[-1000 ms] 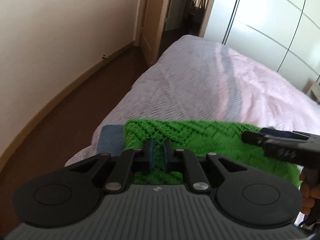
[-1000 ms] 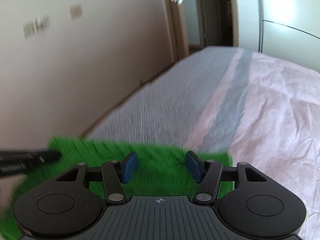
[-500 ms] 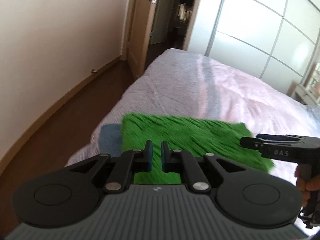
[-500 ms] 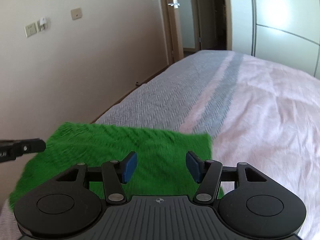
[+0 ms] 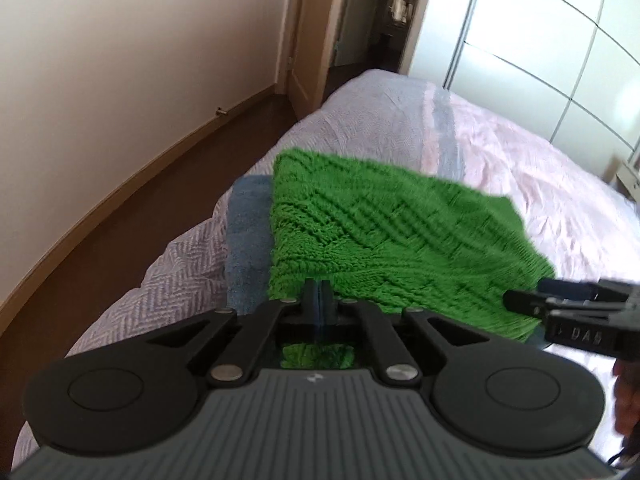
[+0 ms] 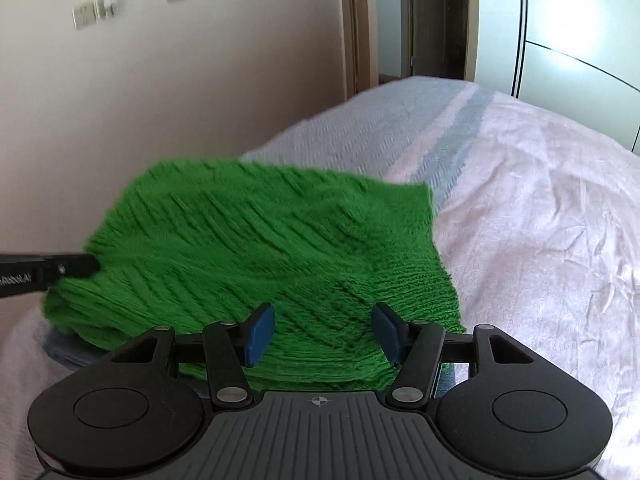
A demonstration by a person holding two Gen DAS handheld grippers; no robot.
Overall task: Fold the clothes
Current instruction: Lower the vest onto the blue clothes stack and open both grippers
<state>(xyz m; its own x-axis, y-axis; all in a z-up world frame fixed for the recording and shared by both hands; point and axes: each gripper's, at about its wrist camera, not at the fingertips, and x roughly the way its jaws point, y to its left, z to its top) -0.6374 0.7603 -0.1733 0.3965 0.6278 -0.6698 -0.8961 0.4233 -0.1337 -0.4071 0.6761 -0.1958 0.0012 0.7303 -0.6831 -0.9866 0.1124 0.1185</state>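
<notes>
The green knitted sweater [image 5: 392,236] lies folded on the bed [image 5: 520,168], on a blue cloth [image 5: 248,232]. The left gripper [image 5: 319,304] has its fingers closed tight, holding nothing. The right gripper [image 6: 322,330] has its fingers half open over the sweater, empty.

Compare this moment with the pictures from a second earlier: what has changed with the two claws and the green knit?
The left claw closed from a narrow gap to fully shut, with no knit visibly pinched between its pads. Both claws drew back, so more of the folded green knit now shows in front of them. The right claw stayed open and empty. The knit stayed folded on the blue cloth at the corner of the bed.
</notes>
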